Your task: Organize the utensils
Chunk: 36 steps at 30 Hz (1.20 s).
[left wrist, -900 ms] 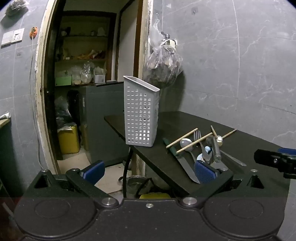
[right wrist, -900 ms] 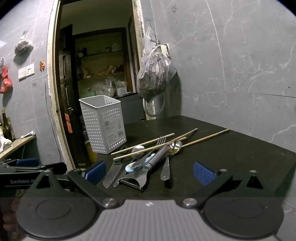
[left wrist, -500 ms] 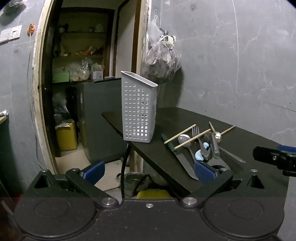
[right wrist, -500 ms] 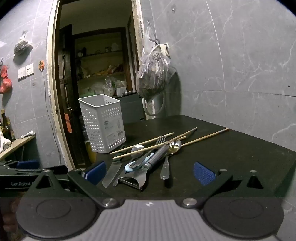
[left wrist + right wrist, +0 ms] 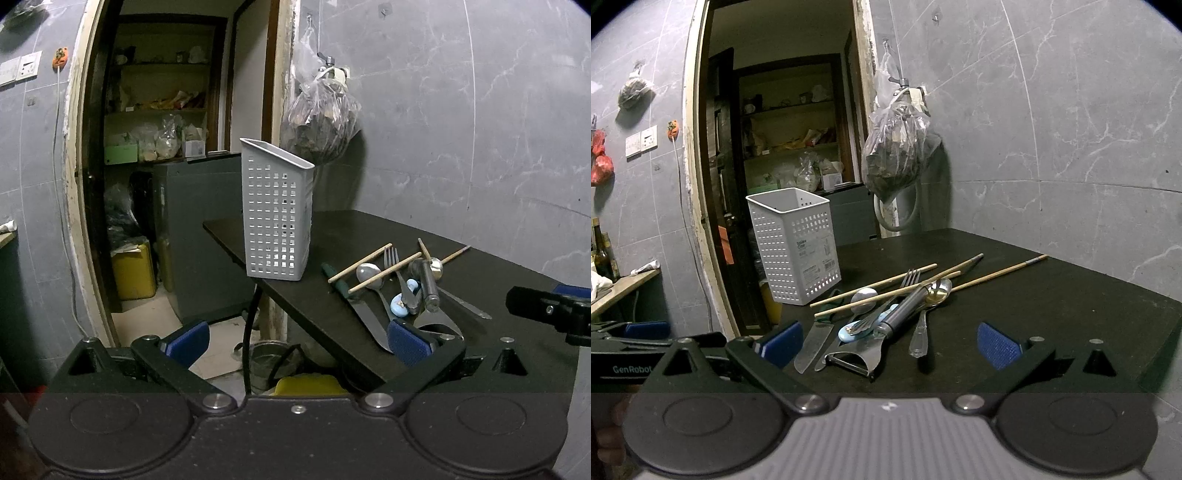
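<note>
Both the left gripper (image 5: 297, 341) and right gripper (image 5: 888, 345) hang spread wide, holding nothing. On the black table (image 5: 1052, 306), at the right gripper's twelve o'clock, lie one steel peeler (image 5: 855, 360), one knife (image 5: 812, 341), two spoons, one fork (image 5: 886, 301), three wooden chopsticks. At eleven o'clock, farther, stands one white perforated plastic basket (image 5: 796, 245).

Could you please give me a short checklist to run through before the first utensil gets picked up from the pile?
1. Right tool open, nothing between its fingers: ok.
2. Left tool open and empty: ok.
3. White basket upright on the table, mouth open: ok.
4. Basket empty inside: cannot tell.
5. Utensils separated for a clean single grasp: not ok; chopsticks lie across the fork and spoons, peeler on top.
6. Basket well back from the table edge: not ok; it stands near the corner.
</note>
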Tool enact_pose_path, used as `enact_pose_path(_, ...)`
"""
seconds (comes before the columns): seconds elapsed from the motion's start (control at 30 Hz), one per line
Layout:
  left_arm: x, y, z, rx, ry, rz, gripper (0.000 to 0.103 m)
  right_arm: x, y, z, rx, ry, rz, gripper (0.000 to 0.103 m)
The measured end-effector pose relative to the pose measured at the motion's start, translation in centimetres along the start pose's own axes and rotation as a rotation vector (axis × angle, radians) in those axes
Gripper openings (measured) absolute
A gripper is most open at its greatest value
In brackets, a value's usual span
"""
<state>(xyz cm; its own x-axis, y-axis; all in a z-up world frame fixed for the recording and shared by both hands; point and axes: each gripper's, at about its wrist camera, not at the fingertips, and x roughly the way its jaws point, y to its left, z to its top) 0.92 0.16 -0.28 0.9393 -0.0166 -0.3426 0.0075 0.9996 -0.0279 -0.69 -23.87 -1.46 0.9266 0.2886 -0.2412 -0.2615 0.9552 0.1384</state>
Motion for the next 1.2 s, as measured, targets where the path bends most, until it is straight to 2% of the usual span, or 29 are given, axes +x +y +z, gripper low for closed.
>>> enact_pose_path(0.97,0.32,-0.28,-0.38,0.015,0.013,0.004,0.102,0.03,-0.05,0.01,0.001,0.003,-0.001,0.103)
enact_pose_path(1.2,0.48,-0.28,-0.51,0.018,0.025,-0.015,0.102,0.04,-0.06,0.01,0.001,0.004,-0.001,0.103)
